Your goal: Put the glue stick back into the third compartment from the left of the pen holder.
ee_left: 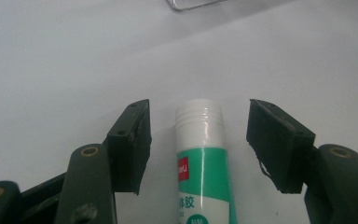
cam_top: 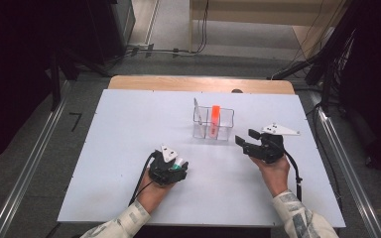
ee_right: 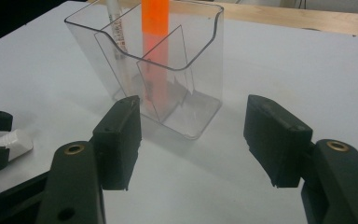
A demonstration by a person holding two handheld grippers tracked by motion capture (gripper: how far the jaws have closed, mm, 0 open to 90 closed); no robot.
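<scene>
On the white table [cam_top: 109,148], left gripper [ee_left: 198,140] straddles the lying glue stick [ee_left: 205,168], jaws apart, pads clear of it. Right gripper [ee_right: 193,140] stands wide open, empty, near the clear organizer [ee_right: 200,60].

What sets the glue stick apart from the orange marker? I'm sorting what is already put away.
The glue stick lies flat on the white table, between the open jaws of the left gripper; the orange marker stands upright inside the clear organizer. The glue stick is green and white, the orange marker one bright colour. Both are slim stationery sticks.
</scene>
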